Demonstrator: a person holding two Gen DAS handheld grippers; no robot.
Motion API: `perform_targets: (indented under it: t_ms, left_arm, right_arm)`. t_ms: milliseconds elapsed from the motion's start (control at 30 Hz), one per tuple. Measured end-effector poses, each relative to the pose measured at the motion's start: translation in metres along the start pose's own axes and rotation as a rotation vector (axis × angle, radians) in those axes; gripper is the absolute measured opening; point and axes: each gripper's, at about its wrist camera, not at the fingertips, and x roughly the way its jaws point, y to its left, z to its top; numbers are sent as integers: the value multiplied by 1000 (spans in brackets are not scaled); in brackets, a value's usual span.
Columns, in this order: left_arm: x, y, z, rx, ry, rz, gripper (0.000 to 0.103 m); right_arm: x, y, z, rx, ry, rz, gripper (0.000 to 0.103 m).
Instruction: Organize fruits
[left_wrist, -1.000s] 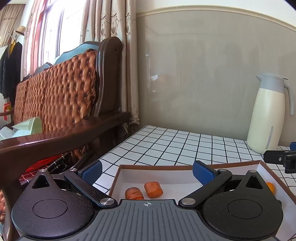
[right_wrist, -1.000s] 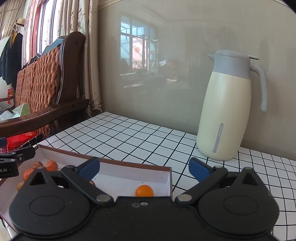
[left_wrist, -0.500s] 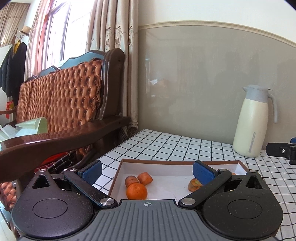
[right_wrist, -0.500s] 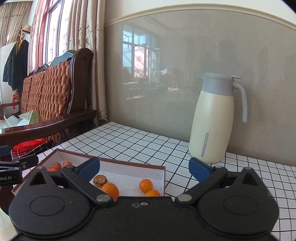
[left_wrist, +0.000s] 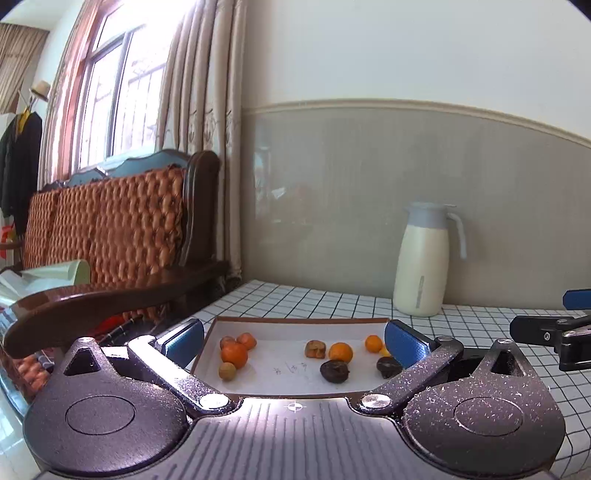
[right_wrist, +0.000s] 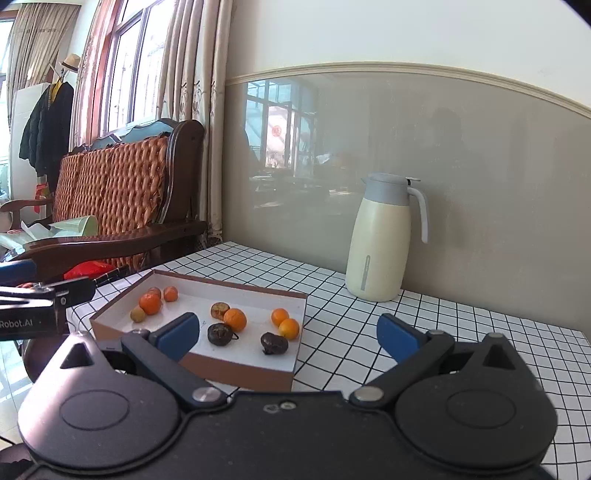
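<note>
Where "Robot.AI" reads on the left gripper (right_wrist: 44, 295) body, faint pen marks on the box (right_wrist: 251, 369) floor are illegible. Box on checked counter (right_wrist: 369, 332) holds oranges (right_wrist: 235, 319) and dark fruits (right_wrist: 220, 334). Both grippers' fingers spread wide, empty; right gripper (right_wrist: 288, 338) near box.

Orange fruits (right_wrist: 234, 319) lie in a brown-walled, white-floored box (right_wrist: 236, 373) on a black-gridded white tablecloth (right_wrist: 369, 332).

Matt cardboard box (right_wrist: 251, 373), checked cloth table cover (right_wrist: 369, 332), glossy wooden armrest (left_wrist: 110, 299).
</note>
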Motion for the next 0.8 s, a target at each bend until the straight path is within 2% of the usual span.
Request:
perform_targets:
  t_ms: [133, 300, 400, 500, 600, 700, 800]
  left_arm:
    - [-26, -10, -10, 23, -16, -33, 103]
    - [-49, -20, -31, 64, -36, -37, 103]
    - [-44, -18, -45, 39, 10, -40, 103]
    - [-34, -15, -51, 7, 62, 1, 103]
    - [-30, -9, -52, -23, 80, 46, 103]
    - [-32, -4, -49, -57, 36, 36, 103]
    - [-30, -9, -49, -35, 17, 30, 103]
  right_arm:
    - [-28, 0, -18, -2, -17, -21, 97]
    - [-34, 6, -34, -16, -47, -36, 97]
    - [-34, 10, -42, -51, -71, -60, 97]
    - [-29, 10, -57, -49, -60, -56, 97]
    - [-28, 8, -57, -22, -49, -67, 97]
    - [-31, 7, -59, -7, -66, -63, 97]
    - [-31, 9, -60, -13, -67, -75, 97]
